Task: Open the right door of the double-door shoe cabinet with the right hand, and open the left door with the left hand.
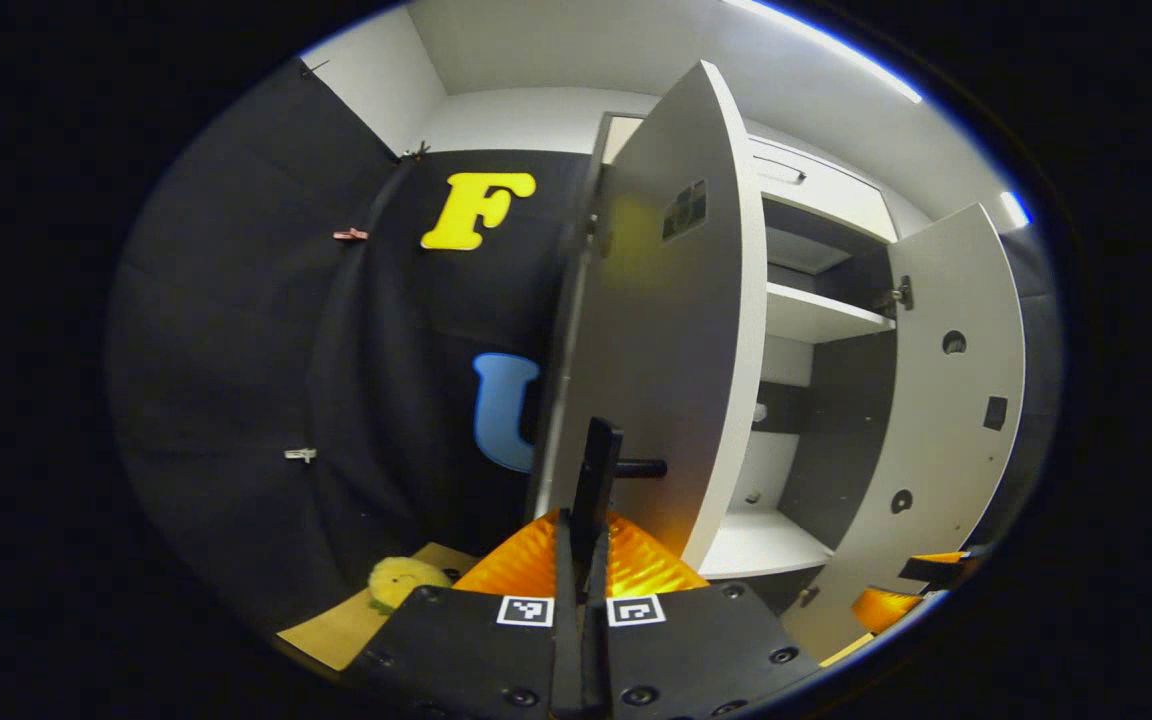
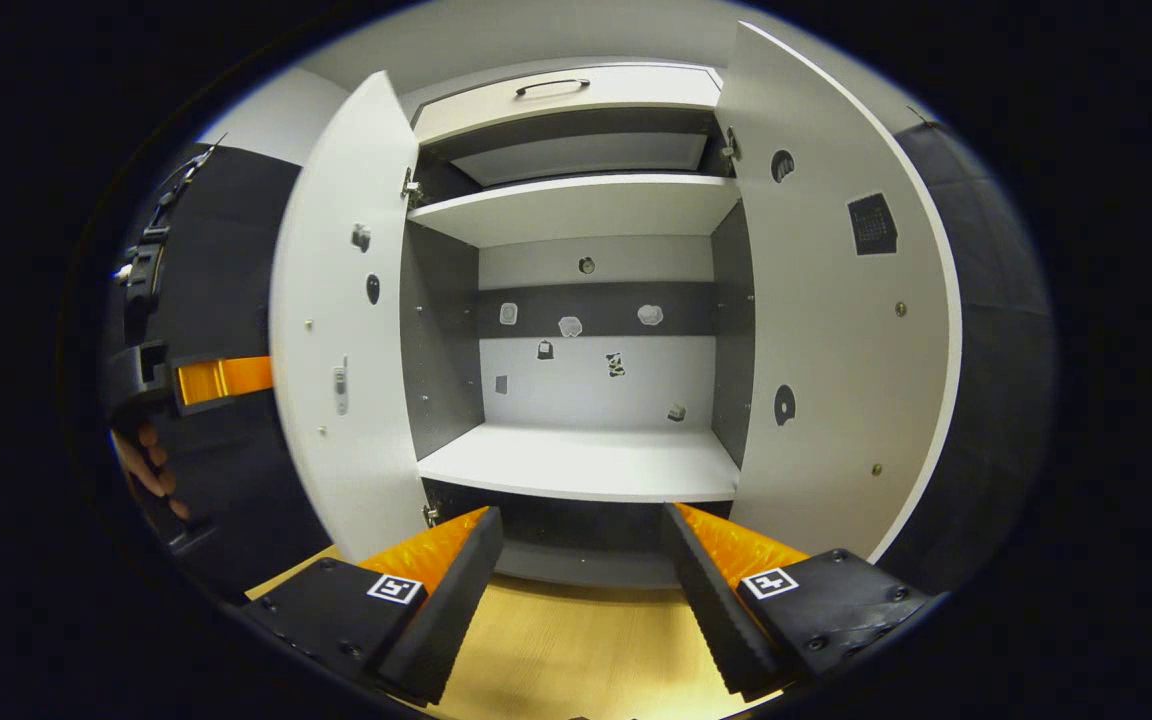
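The white shoe cabinet (image 2: 576,465) stands with both doors swung wide. In the right gripper view the left door (image 2: 346,320) and the right door (image 2: 836,300) frame bare shelves. My right gripper (image 2: 581,518) hangs open, low in front of the cabinet's middle, touching nothing. In the left gripper view the left door (image 1: 671,330) is seen from its outer side, and my left gripper (image 1: 581,530) is shut on its dark handle (image 1: 598,475). The right door (image 1: 951,400) stands open beyond. The left gripper (image 2: 211,380), with a hand below it, shows beyond the left door's edge.
A yellow plush toy (image 1: 401,580) lies on the wooden floor (image 2: 576,640) by the cloth wall, left of the cabinet. A drawer with a handle (image 2: 551,85) sits above the shelves. Small stickers dot the cabinet's back panel (image 2: 586,385). The right gripper (image 1: 921,580) shows beneath the right door.
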### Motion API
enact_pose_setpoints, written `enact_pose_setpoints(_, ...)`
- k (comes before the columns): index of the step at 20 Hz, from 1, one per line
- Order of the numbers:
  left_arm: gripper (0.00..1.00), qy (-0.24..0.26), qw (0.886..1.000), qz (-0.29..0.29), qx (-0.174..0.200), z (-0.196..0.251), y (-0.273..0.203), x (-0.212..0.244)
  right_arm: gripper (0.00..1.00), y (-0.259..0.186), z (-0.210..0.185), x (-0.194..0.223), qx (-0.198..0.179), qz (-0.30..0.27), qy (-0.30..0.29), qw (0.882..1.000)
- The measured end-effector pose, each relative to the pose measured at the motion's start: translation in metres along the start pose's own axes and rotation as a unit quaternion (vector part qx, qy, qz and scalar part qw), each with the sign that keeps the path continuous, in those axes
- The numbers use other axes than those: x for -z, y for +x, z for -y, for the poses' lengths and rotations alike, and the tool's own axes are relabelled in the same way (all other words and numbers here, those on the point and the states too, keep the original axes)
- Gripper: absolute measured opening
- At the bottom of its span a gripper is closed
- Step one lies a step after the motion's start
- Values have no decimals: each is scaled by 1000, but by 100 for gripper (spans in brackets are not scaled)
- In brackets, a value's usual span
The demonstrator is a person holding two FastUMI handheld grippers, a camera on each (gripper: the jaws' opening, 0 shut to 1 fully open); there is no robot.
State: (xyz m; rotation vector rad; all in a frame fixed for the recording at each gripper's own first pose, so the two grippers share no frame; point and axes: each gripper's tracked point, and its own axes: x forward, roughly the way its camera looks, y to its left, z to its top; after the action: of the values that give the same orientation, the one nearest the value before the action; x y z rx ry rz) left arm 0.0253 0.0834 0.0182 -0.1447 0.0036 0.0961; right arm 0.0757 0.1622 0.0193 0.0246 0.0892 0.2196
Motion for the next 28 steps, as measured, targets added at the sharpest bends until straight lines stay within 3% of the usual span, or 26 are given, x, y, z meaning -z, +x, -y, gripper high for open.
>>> enact_pose_setpoints(2, 5, -18, 1000, 3, -6, -34, -1, -4, 100, 0, -5, 4, 0, -3, -2, 1000)
enact_pose_setpoints(4, 5, -21, 1000, -4, 14, -54, 2, -7, 100, -1, -7, 8, 4, -6, -7, 1000)
enact_pose_setpoints(11, 5, 13, 998, -21, 50, -57, -13, -2, 100, -6, -7, 1, 30, -7, 2, 1000)
enact_pose_setpoints(14, 5, 48, 998, -26, 27, -66, -34, -3, 100, -20, 1, -6, 39, -3, 2, 999)
enact_pose_setpoints(18, 6, 73, 997, -24, 21, -33, -66, 0, 100, -40, 24, -14, 40, 7, -2, 999)
enact_pose_setpoints(23, 8, 41, 998, -24, 46, 40, -94, 14, 100, -71, 62, -32, 39, 25, 17, 999)
enact_pose_setpoints(28, 37, 39, 997, -33, 66, 106, -121, 32, 99, -106, 102, -67, 41, 61, 16, 997)
